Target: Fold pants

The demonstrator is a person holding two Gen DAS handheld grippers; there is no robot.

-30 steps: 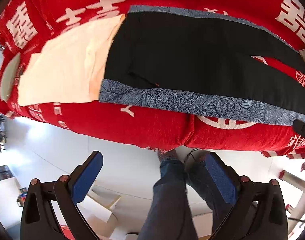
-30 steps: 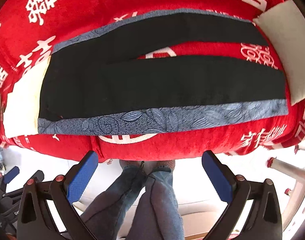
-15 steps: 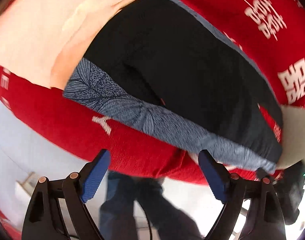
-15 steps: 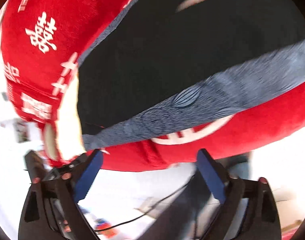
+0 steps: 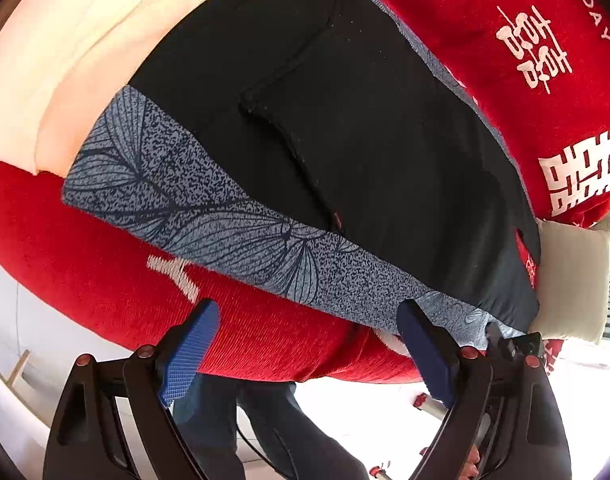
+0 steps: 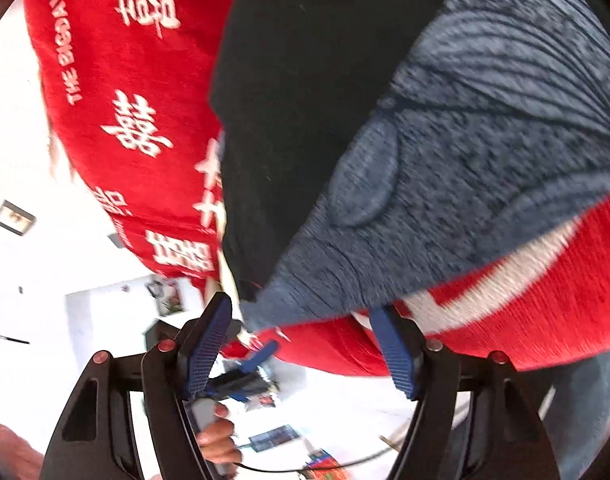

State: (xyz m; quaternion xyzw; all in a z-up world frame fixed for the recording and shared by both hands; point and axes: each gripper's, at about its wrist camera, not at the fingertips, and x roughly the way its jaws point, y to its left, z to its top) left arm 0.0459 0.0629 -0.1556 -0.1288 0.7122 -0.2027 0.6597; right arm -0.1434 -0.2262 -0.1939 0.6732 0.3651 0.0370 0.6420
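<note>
Both jaws spread, nothing pinched; the right gripper (image 6: 301, 344) has just been closing, with the corner of the pants' (image 5: 385, 152) patterned side band at or just inside the gap, blur prevents certainty. Left gripper (image 5: 305, 344) has narrowed slightly, over the red blanket's (image 5: 85, 256) edge; the band lies just above it in frame. Pants run long from upper left to lower right, flat on the blanket. A cream cloth (image 5: 65, 60) lies at upper left. White floor below.

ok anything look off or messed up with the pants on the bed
Nothing stands out. The black pants lie flat on the red blanket, their blue-grey patterned side strip unwrinkled, with no tear or stain visible.
</note>
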